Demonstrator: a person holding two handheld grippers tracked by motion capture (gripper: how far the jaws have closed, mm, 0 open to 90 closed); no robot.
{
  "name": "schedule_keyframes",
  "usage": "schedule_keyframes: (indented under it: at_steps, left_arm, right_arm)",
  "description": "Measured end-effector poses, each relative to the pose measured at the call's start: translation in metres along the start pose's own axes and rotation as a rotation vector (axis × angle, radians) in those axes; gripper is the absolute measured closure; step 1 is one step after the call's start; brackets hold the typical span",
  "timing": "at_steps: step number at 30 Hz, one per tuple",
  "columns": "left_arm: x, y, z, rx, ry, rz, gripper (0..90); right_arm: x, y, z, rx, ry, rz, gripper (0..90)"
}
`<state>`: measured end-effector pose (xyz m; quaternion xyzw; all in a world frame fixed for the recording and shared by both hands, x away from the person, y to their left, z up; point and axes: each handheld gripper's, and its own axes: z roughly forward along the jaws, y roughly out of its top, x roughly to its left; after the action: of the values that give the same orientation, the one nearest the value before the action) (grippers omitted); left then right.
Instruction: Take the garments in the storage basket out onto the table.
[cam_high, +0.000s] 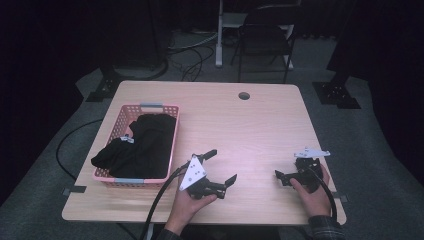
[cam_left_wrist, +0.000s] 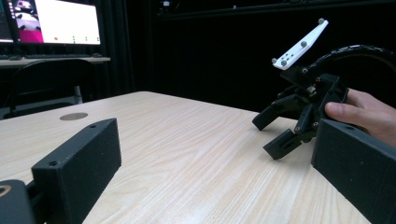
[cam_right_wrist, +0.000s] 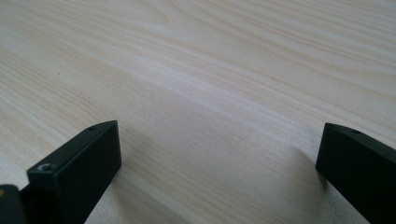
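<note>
Black cloth: dark garment (cam_high: 135, 147) heaped in the pink basket (cam_high: 172, 142), one end spilling over the basket's near-left rim.
Basket spot: left part of the wooden table (cam_high: 260, 135), long axis running front to back.
Tag: small pale label (cam_high: 127, 139) on the cloth, near the basket's left wall.
Left gripper (cam_high: 223, 168): just right of the basket's near corner, low over the table, jaws spread wide, nothing between them.
Right gripper (cam_high: 281, 176): well apart from the basket, at the table's near-right, jaws wide, bare wood between them in the right gripper view, nothing held.
Handling guess: soft, limp, light; will sag and drape, may snag on the basket's mesh or drag the light basket along.
Grab point: the raised fold at the top of the heap, mid-basket; pinch a thick bunch, not a single layer.
Second hold: likely the overhanging end at the near-left rim, for spreading it.
Risk: black on black, seams and sleeves not readable, so garment type is unclear.
</note>
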<state>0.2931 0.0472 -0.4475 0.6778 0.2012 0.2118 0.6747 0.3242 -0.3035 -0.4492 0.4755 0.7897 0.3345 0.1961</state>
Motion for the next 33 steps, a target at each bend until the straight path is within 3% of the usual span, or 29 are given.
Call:
schedule_keyframes:
  at_steps: [17, 23, 28, 33]
  left_arm:
    - [0.009, 0.034, -0.003, -0.022, -0.055, -0.049, 1.1]
    - [0.014, 0.05, -0.005, -0.017, -0.065, -0.034, 1.1]
    - [0.016, 0.059, -0.007, -0.015, -0.085, -0.047, 1.1]
    - [0.022, 0.068, -0.012, -0.006, -0.085, -0.026, 1.1]
  right_arm:
    - [0.0, 0.0, 0.0, 0.0, 0.0, 0.001, 0.0]
    - [0.0, 0.0, 0.0, 0.0, 0.0, -0.001, 0.0]
    - [0.0, 0.0, 0.0, 0.0, 0.0, -0.001, 0.0]
    - [0.0, 0.0, 0.0, 0.0, 0.0, 0.0, 0.0]
